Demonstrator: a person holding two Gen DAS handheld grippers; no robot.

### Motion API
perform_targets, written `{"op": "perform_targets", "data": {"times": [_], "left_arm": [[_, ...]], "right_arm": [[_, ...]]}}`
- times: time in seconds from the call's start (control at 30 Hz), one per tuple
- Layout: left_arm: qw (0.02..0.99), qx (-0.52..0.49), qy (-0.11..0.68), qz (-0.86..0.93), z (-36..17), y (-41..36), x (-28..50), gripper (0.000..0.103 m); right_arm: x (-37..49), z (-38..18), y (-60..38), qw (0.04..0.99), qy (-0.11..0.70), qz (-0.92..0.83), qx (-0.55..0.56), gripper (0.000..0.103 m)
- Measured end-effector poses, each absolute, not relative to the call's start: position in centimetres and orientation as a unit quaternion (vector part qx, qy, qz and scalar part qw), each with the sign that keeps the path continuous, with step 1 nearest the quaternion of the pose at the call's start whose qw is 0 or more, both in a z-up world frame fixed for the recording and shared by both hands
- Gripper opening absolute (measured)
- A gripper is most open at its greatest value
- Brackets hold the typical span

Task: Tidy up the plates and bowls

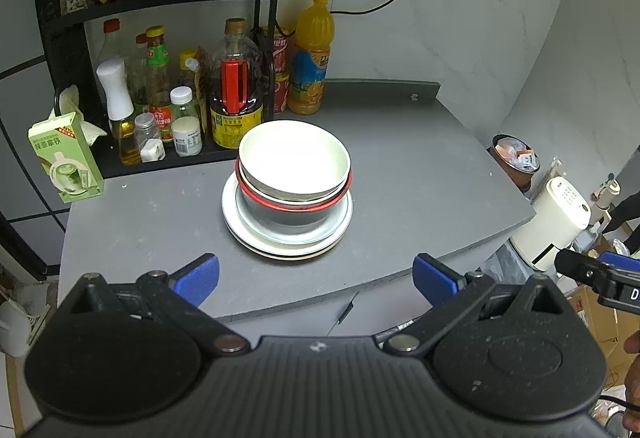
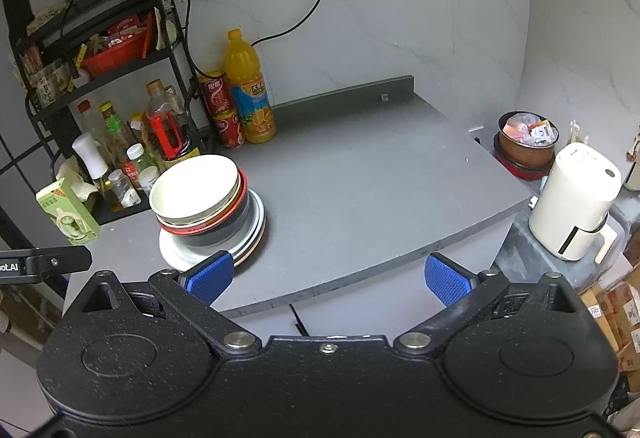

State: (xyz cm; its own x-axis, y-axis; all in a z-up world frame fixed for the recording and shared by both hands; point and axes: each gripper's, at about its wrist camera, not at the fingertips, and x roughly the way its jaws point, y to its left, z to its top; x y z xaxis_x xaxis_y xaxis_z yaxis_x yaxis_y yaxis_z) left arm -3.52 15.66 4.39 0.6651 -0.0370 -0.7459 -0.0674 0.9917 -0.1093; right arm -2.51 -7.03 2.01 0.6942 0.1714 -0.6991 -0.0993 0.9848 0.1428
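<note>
With both of your tongs held back off the near edge of the grey worktop (image 1: pixel 400 166), nothing is gripped. Your left tongs (image 1: pixel 316 278) have their blue pads spread wide, empty, aimed straight at the stack. Your right tongs (image 2: pixel 328 278) are also spread wide and empty; their left pad overlaps the near rim of the stack in the right wrist view, but whether they touch I can't tell.

Stack sits left of centre on the worktop, just in front of the black rack (image 1: pixel 256 2). Top down: cream bowl (image 1: pixel 294 158) nested in a red-rimmed bowl (image 1: pixel 296 204), a dark bowl beneath them, all on a stack of white plates (image 1: pixel 256 238). The bowls look seated slightly to the far-left on the plates, leaving more plate rim exposed on the near side.

Around it: condiment bottles (image 1: pixel 236 94) on the rack's bottom shelf, touching or just beside the far side of the stack in view. Orange juice bottle (image 1: pixel 312 54) and red cans stand to the far side, by the wall. Green carton (image 1: pixel 64 158) sits at the left edge. Off the right end of the worktop, lower down: a white appliance (image 2: pixel 576 198) and a brown pot (image 2: pixel 526 146) full of packets.

Right half of the worktop is bare.
</note>
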Motion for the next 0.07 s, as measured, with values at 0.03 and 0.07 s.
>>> {"op": "perform_targets", "data": {"times": [0.03,0.07], "left_arm": [[0.910,-0.063,0.410,0.008,4.32,15.55,-3.45,0.102],[0.909,-0.063,0.413,0.007,4.26,15.45,-3.32,0.102]], "right_arm": [[-2.41,2.00,-7.07,0.919,0.385,0.075,0.049,0.103],[-2.30,1.96,-7.07,0.918,0.386,0.075,0.051,0.103]]}}
